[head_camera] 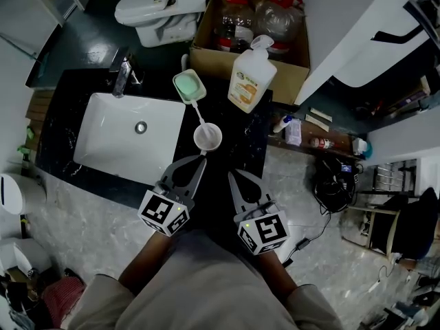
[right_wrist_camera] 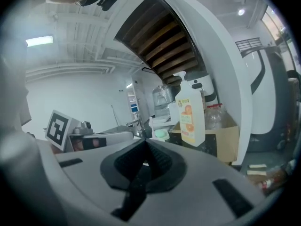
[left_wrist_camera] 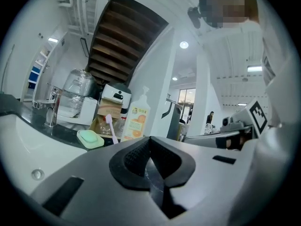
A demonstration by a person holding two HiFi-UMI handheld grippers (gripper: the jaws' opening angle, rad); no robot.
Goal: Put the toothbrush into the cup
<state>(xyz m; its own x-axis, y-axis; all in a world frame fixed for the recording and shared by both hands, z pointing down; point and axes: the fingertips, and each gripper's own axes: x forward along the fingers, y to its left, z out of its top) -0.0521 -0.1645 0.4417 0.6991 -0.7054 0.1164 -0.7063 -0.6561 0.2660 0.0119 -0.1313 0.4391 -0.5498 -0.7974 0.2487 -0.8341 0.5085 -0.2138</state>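
A white cup (head_camera: 207, 137) stands on the black counter (head_camera: 247, 139) to the right of the sink. A pale pink toothbrush (head_camera: 199, 114) stands in it, leaning toward the back. In the left gripper view the toothbrush (left_wrist_camera: 112, 128) rises behind the jaws, which hide the cup. My left gripper (head_camera: 201, 160) is shut and empty, its tip just in front of the cup. My right gripper (head_camera: 232, 175) is beside it on the right, also shut with nothing held. The pads meet in both gripper views: left gripper (left_wrist_camera: 150, 139), right gripper (right_wrist_camera: 145, 141).
A green soap dish (head_camera: 189, 86) and a pump soap bottle (head_camera: 251, 74) stand behind the cup. The white sink (head_camera: 130, 137) with its faucet (head_camera: 122, 74) lies to the left. A cardboard box (head_camera: 295, 74) of jugs and a toilet (head_camera: 155, 9) stand beyond the counter.
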